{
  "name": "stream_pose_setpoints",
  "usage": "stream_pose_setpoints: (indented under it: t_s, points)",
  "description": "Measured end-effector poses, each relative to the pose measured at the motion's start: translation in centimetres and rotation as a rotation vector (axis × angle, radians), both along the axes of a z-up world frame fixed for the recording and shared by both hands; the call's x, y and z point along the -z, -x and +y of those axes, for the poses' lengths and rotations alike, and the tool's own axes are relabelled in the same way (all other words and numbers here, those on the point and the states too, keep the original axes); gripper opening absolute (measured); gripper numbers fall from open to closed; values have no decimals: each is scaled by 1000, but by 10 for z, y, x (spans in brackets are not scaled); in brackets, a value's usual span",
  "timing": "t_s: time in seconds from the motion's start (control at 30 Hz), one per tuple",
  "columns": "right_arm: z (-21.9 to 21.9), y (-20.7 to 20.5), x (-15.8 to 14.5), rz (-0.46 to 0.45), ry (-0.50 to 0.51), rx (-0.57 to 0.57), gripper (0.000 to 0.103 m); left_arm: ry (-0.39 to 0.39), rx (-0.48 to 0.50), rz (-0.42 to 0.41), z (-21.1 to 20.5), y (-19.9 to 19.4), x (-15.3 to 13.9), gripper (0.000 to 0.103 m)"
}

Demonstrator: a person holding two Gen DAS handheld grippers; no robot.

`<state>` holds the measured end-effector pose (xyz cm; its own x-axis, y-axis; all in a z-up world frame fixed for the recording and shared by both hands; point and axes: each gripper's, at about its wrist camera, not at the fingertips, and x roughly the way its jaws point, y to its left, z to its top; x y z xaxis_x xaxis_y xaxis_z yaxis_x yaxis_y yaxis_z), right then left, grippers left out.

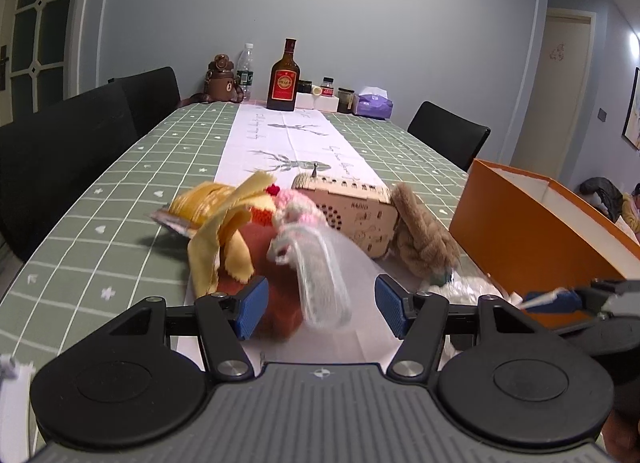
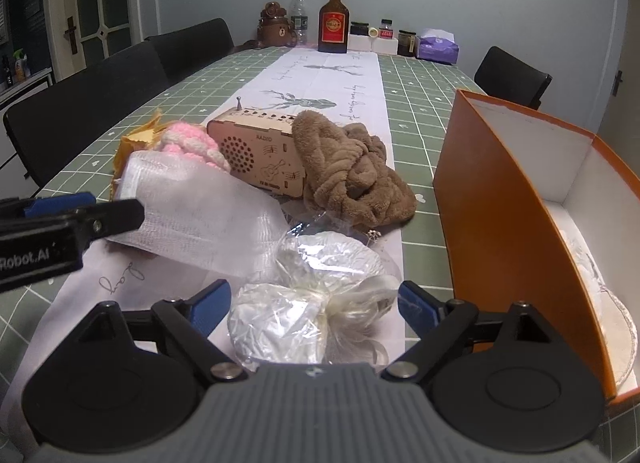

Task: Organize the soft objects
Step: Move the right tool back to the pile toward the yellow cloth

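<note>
My left gripper [image 1: 320, 309] is open, with its blue pads either side of a white mesh veil [image 1: 320, 283] that trails from a pink knitted doll [image 1: 298, 211]. A yellow cloth [image 1: 224, 239] and a red-brown soft item [image 1: 280, 303] lie beside it. A brown plush towel [image 1: 420, 239] lies to the right. My right gripper [image 2: 314, 307] is open around a clear plastic bag of white soft stuff [image 2: 304, 303]. The veil [image 2: 192, 215], the doll [image 2: 192, 143] and the towel [image 2: 352, 171] lie beyond it.
A wooden radio box [image 2: 260, 151] stands between the doll and the towel. An open orange box [image 2: 516, 199] stands at the right with a white item inside. Bottles, jars and a tissue pack [image 2: 436, 45] stand at the table's far end. Black chairs [image 1: 60, 151] line the sides.
</note>
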<state>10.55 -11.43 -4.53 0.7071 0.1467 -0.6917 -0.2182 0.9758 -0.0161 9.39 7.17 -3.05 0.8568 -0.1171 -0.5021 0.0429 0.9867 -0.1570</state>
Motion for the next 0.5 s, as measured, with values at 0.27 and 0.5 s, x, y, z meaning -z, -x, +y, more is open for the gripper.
stream_pose_setpoints:
  t_s: [0.27,0.5]
  points:
    - [4,-9,-9,-32,19,-23,89,31,5,50,1,-28,7,72]
    - [14,-19,-16,-49,-9,-74,89,-5,-10,6,12,-21,-13,71]
